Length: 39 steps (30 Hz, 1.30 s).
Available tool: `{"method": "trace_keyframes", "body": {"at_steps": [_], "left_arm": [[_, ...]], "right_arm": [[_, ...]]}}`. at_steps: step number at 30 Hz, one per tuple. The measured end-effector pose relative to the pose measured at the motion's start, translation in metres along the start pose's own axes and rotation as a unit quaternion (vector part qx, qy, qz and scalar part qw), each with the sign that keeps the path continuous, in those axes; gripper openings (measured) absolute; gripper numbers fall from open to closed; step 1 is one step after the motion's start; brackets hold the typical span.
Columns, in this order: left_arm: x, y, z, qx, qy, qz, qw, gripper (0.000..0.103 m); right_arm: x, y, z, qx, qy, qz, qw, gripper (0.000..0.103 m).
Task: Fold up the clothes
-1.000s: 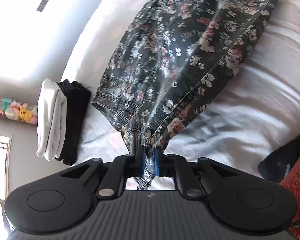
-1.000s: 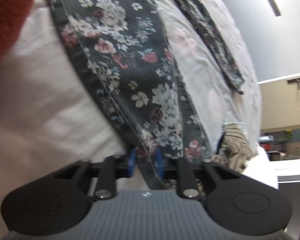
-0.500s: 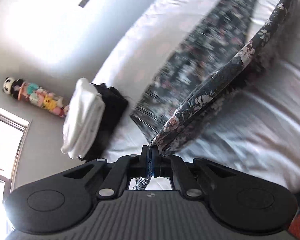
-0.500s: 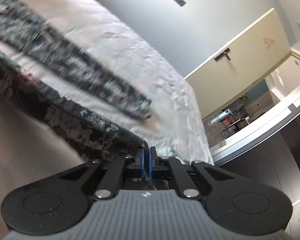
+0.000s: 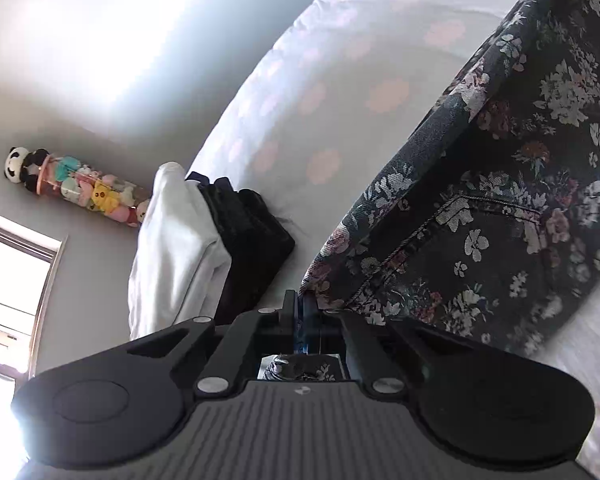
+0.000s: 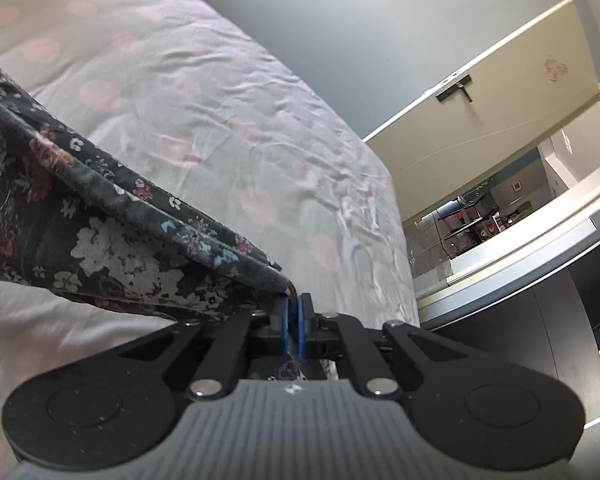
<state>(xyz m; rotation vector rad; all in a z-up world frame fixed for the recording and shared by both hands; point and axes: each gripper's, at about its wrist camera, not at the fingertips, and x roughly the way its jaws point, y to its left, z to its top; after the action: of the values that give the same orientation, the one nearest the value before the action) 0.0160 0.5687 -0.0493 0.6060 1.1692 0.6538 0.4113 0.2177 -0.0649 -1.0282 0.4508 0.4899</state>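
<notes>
Floral dark jeans (image 5: 500,208), one pair, lifted over the bed (image 5: 308,80) | left gripper (image 5: 302,312) clamped on them | right gripper (image 6: 294,312) clamped on them | two folded garments: one white (image 5: 176,248), one black (image 5: 248,236)

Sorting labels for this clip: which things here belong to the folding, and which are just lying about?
In the job:
floral jeans
left gripper
right gripper
bed

Lying about:
folded white garment
folded black garment
toy tube
door
</notes>
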Motion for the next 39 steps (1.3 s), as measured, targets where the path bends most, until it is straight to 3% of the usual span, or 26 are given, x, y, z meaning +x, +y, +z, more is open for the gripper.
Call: {"method": "trace_keyframes", "body": {"at_steps": [9, 15, 18, 19, 21, 22, 23, 24, 26, 29, 31, 34, 37, 39], "left_arm": [[0.114, -0.027, 0.025, 0.044, 0.041, -0.018, 0.998, 0.002], [0.161, -0.042, 0.027, 0.032, 0.05, -0.03, 0.9978, 0.002], [0.17, -0.048, 0.024, 0.011, 0.039, -0.014, 0.9991, 0.005], [0.169, -0.051, 0.022, 0.009, 0.032, -0.003, 0.9994, 0.006], [0.166, -0.051, 0.02, -0.012, 0.021, 0.014, 0.9996, 0.009], [0.165, -0.049, 0.018, -0.026, 0.021, 0.017, 0.9993, 0.01], [0.163, -0.046, 0.018, -0.037, 0.025, 0.017, 0.9989, 0.017], [0.161, -0.043, 0.019, -0.046, 0.028, 0.018, 0.9984, 0.023], [0.154, -0.037, 0.02, -0.062, 0.031, 0.024, 0.9973, 0.024], [0.134, -0.032, 0.02, -0.095, 0.024, 0.035, 0.9946, 0.032], [0.118, -0.029, 0.02, -0.131, 0.021, 0.028, 0.9908, 0.038], [0.096, -0.04, 0.009, -0.193, 0.037, -0.006, 0.9806, 0.039], [0.075, -0.062, -0.007, -0.232, 0.04, -0.01, 0.9719, 0.039], [0.068, -0.071, -0.016, -0.256, 0.047, -0.013, 0.9655, 0.039]], "right_arm": [[0.125, 0.042, 0.057, -0.045, 0.052, 0.015, 0.998, 0.005], [0.178, 0.069, 0.069, -0.07, 0.079, 0.04, 0.994, 0.007], [0.192, 0.074, 0.068, -0.057, 0.083, 0.048, 0.994, 0.01], [0.192, 0.073, 0.067, -0.048, 0.08, 0.049, 0.994, 0.012], [0.19, 0.064, 0.064, -0.022, 0.076, 0.042, 0.996, 0.029], [0.187, 0.056, 0.063, -0.001, 0.073, 0.04, 0.997, 0.044], [0.184, 0.045, 0.061, 0.023, 0.069, 0.037, 0.997, 0.053], [0.179, 0.033, 0.059, 0.053, 0.065, 0.039, 0.996, 0.054], [0.169, 0.005, 0.053, 0.119, 0.057, 0.046, 0.99, 0.058], [0.153, -0.032, 0.037, 0.214, 0.05, 0.059, 0.974, 0.06], [0.149, -0.051, 0.017, 0.286, 0.06, 0.078, 0.953, 0.06], [0.149, -0.067, -0.023, 0.393, 0.077, 0.108, 0.91, 0.052], [0.153, -0.071, -0.059, 0.477, 0.084, 0.142, 0.863, 0.047], [0.157, -0.069, -0.076, 0.51, 0.085, 0.147, 0.843, 0.047]]}}
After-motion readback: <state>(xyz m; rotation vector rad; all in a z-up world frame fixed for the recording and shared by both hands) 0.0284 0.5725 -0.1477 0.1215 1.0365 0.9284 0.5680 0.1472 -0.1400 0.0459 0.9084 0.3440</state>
